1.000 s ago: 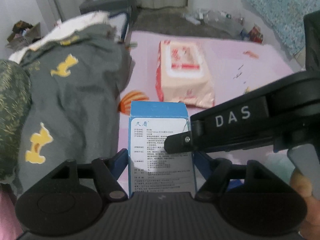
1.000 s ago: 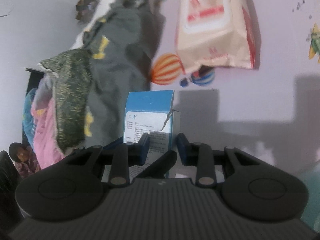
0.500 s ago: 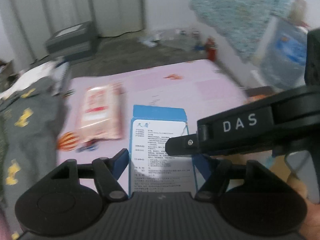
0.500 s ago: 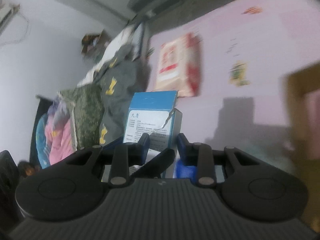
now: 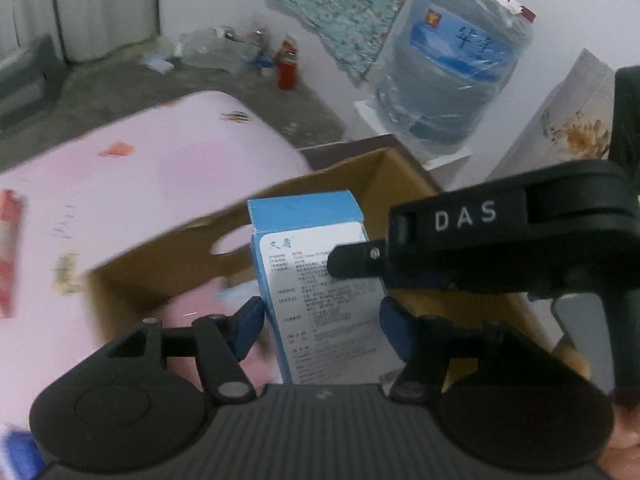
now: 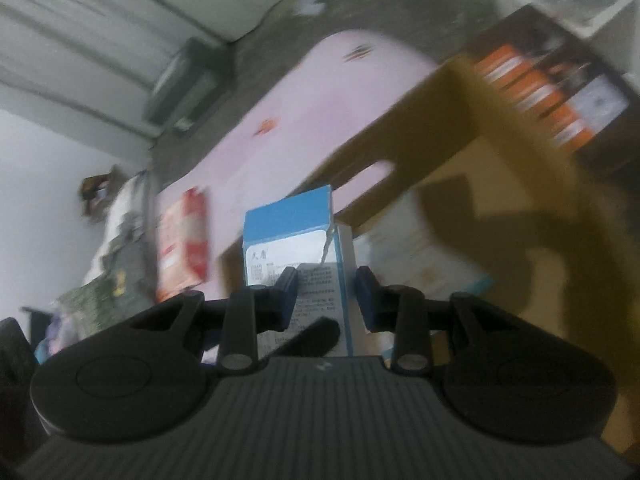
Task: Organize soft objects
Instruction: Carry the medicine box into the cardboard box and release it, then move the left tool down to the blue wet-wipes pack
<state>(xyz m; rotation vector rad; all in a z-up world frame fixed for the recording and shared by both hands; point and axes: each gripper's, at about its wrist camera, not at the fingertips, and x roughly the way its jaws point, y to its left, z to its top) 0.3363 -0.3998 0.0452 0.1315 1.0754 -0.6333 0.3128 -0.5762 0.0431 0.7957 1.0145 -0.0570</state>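
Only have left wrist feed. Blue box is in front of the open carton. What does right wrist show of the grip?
Observer: The right gripper is shut on the blue box, with a pad on each side.
Operator: Box damaged?
Observer: Yes, there is a tear at the top right corner of its label face.
Operator: Anything on the pink sheet behind?
Observer: A clothes pile lies at its far end, beside a red-and-white pack.
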